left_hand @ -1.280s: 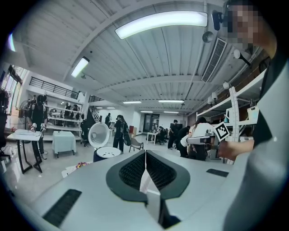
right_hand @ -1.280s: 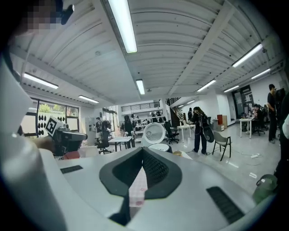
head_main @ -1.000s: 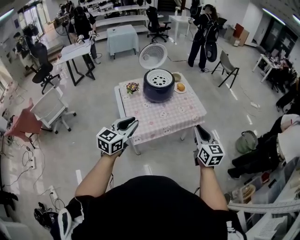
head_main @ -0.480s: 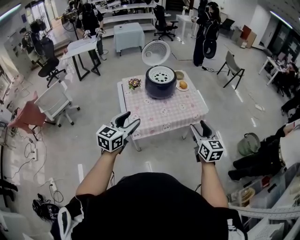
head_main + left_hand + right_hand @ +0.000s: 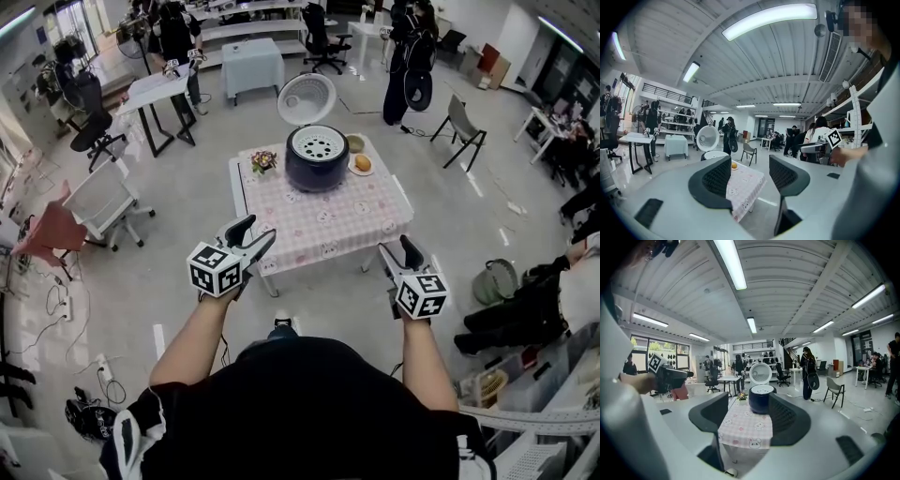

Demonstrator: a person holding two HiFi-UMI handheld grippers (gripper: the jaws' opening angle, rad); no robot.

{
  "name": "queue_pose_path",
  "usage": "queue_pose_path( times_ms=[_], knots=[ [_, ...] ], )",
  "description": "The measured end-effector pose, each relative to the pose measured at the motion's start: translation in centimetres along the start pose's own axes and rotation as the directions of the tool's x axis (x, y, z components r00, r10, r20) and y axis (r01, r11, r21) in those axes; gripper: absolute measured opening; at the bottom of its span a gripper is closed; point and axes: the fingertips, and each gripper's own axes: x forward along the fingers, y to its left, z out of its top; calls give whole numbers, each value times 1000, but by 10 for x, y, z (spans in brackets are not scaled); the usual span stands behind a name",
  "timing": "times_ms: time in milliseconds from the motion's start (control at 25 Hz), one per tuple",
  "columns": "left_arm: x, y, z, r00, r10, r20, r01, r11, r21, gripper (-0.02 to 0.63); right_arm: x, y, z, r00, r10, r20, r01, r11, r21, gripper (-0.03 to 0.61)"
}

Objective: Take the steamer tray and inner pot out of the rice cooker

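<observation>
Head view: a person is standing well back from a small table (image 5: 328,230) covered in a pink checked cloth, in an open workroom. A dark rice cooker (image 5: 317,173) is sitting at the middle of the table's far edge with its lid (image 5: 307,98) standing open. The white perforated steamer tray (image 5: 317,146) is resting in the cooker's mouth. The inner pot is not showing and is presumably lying beneath the tray. The left gripper (image 5: 254,232) and the right gripper (image 5: 397,249) are hovering short of the table's near edge, well apart from the cooker.

Left gripper view: the left gripper (image 5: 750,168) has just been opening its jaws. They are standing wide apart with nothing between them, only the table's near corner (image 5: 743,187) far beyond.

Right gripper view: the right gripper (image 5: 749,416) has likewise just been opening. Its jaws are gaping and empty, framing the distant rice cooker (image 5: 761,404) and steamer tray (image 5: 761,390).

Judging from this, nothing is taken out yet: only the lid is up. The approach, lifting out the tray and then the pot are all remaining.
</observation>
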Motion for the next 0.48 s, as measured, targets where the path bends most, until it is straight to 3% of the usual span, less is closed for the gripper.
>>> queue_pose_path(
  times_ms=[480],
  knots=[
    [79, 65, -9, 998, -41, -40, 40, 999, -31, 270, 74, -43, -3, 997, -39, -64, 39, 999, 13, 282]
  ],
)
